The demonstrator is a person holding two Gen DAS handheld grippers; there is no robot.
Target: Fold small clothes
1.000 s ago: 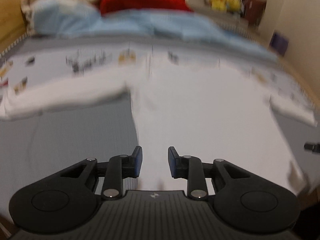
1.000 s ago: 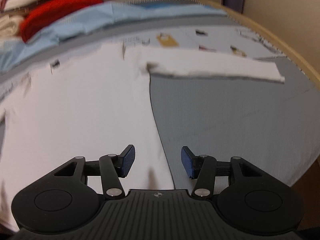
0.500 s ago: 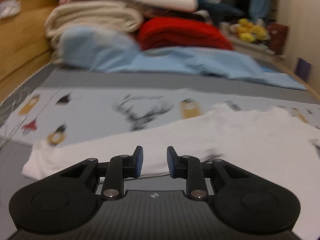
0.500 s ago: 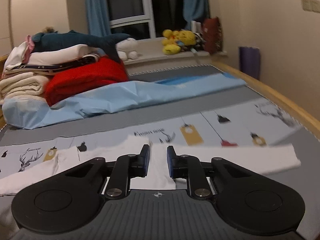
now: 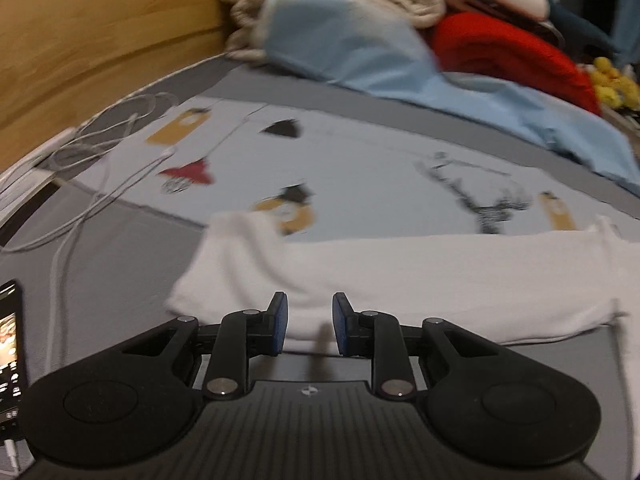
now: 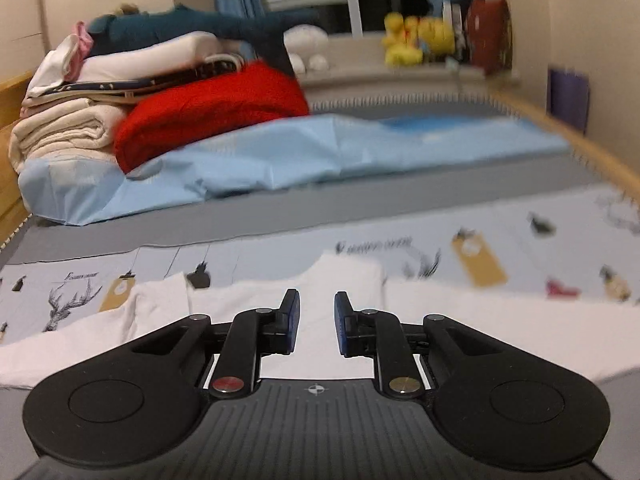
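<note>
A white T-shirt (image 5: 440,280) lies flat across the bed, sleeves spread out to both sides. My left gripper (image 5: 309,320) hovers at the near edge of the shirt's left sleeve. Its blue pads stand a little apart with nothing pinched between them. In the right wrist view the shirt (image 6: 480,332) shows its collar straight ahead. My right gripper (image 6: 317,320) is over the shirt's middle, below the collar. Its pads leave a narrow gap, and the cloth seen through that gap lies flat on the bed.
A printed grey bedsheet (image 6: 480,256) lies under the shirt. Behind it are a light blue sheet (image 6: 320,152), a red blanket (image 6: 208,120) and cream blankets (image 6: 60,132). White cables (image 5: 100,160) and a phone (image 5: 10,340) lie left, below the wooden headboard (image 5: 100,20).
Both grippers moved from the shirt's lower body toward its shoulders. The left one swung left to the sleeve. The right one's jaws narrowed and its view lifted toward the window.
</note>
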